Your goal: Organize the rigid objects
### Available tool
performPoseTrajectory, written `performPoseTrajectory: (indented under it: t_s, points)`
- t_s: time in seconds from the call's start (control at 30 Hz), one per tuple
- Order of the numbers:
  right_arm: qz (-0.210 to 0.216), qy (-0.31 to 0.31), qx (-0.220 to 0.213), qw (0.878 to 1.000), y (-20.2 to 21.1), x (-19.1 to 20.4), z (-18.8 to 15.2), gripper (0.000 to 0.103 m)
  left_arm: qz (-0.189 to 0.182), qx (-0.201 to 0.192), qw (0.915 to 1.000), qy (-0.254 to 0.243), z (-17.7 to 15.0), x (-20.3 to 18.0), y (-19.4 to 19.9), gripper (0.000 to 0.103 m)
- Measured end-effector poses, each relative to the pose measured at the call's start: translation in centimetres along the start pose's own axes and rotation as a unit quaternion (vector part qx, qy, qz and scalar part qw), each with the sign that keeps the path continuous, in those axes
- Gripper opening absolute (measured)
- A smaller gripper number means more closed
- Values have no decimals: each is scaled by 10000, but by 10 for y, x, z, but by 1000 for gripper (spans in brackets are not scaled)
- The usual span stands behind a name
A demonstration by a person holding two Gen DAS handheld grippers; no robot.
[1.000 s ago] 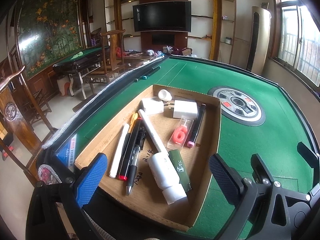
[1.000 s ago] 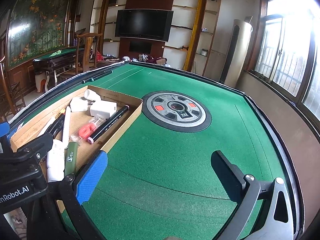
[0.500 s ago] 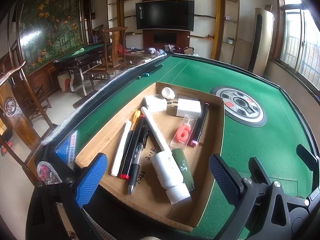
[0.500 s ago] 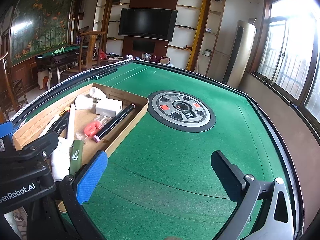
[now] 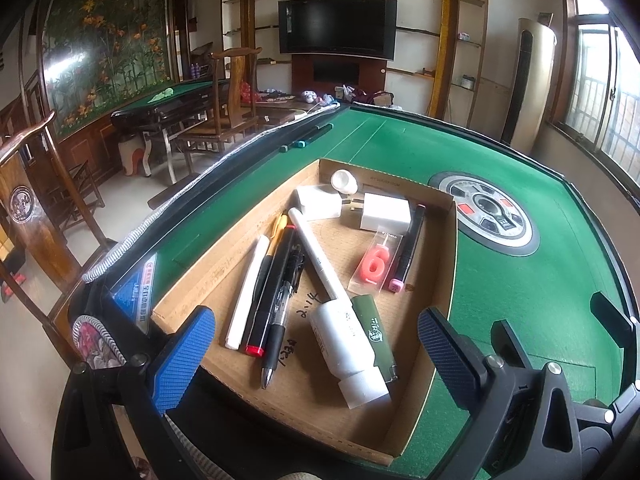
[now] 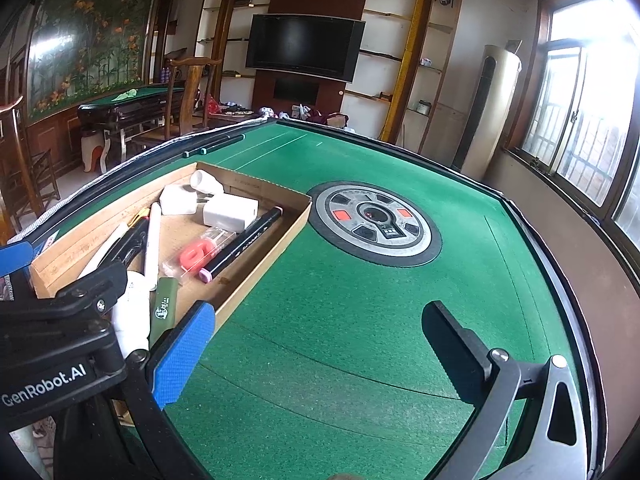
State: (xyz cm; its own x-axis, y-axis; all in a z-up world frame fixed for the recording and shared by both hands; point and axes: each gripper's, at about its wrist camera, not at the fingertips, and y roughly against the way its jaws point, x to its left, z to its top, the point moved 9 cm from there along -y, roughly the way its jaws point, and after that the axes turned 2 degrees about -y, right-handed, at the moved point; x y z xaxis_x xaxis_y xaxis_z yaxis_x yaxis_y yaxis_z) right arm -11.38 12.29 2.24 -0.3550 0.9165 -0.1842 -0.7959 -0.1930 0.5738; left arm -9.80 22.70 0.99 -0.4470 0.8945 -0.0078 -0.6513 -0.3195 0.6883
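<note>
- The left gripper (image 5: 316, 344) is hanging over the near end of the cardboard tray (image 5: 444, 272), its blue pads spread wide and gripping nothing, seemingly so it can drop onto whichever piece gets picked next.
- Straight between its fingers the white bottle (image 5: 348, 344) is lying on its side in the tray, touching the green lighter (image 5: 374, 328) on its right; I judge it the handiest grab.
- Left of the bottle the pens (image 5: 272, 280) are lying bundled lengthwise; toward the tray's far end are sitting the pink candle (image 5: 374, 266), a black marker (image 5: 408, 252) and two white chargers (image 5: 384, 212).
- The right gripper (image 6: 316, 336) is waiting just right of the tray over bare green table (image 6: 360, 320), jaws apart and empty, probably kept clear of the left one.
- Everything loose is already sitting in the tray, so sorting looks well along.
</note>
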Motion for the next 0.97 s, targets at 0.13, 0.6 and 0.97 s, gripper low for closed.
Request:
performPoseTrajectory:
  t_s: [0.13,0.6,0.97]
  points:
    - [46,1,6,10000,-1,1,0,103,35,-1,10000,16,1,0,-1,102]
    - [214,83,0,9997,-3,7,10,103,188,40,9993,327,16,10,-7,103]
    - [314,-206,115,9992,-8,-15,15,103,319,7,9994,151,29,-13,-9,103]
